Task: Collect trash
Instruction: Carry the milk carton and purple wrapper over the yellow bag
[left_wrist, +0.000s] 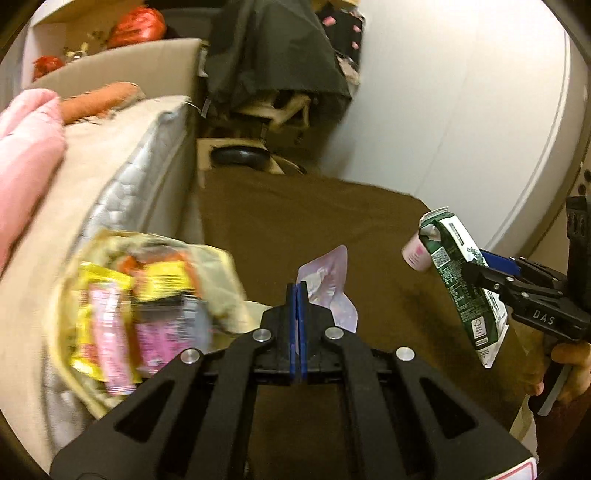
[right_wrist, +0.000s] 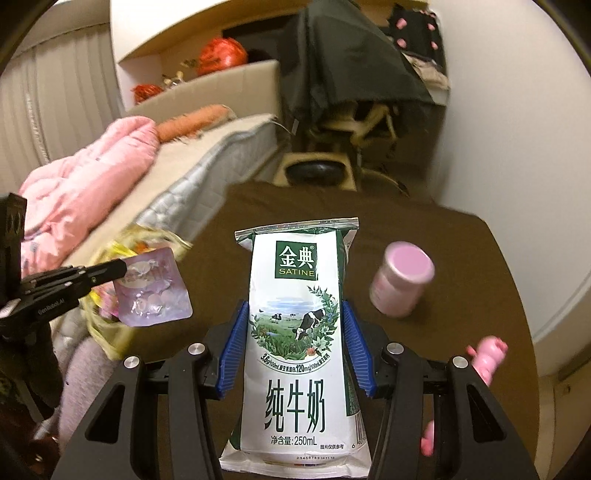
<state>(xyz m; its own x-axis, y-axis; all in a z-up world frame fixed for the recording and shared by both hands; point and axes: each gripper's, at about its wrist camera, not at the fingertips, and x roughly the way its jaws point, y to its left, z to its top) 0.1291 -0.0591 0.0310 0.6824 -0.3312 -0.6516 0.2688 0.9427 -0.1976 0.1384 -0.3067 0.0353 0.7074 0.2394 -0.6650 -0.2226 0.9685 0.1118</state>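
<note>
From the left wrist view, the left claw (left_wrist: 297, 291) is clenched on a thin purple foil wrapper (left_wrist: 327, 280) above the brown-covered counter (left_wrist: 295, 206). To its left hangs a blurred bag (left_wrist: 147, 295) already stuffed with yellow and pink packaging, so collecting looks partly done. The right claw (left_wrist: 480, 269), marked "DAS", grips a green-and-white milk carton (left_wrist: 469, 288). From the right wrist view, the right claw (right_wrist: 295, 325) pinches that carton (right_wrist: 295, 332), which reads "金典 SATINE", "纯牛奶" and "净含量: 250mL". Still left on the counter (right_wrist: 461, 258): a pink bottle (right_wrist: 402, 280) and a small pink object (right_wrist: 487, 358), unidentifiable.
</note>
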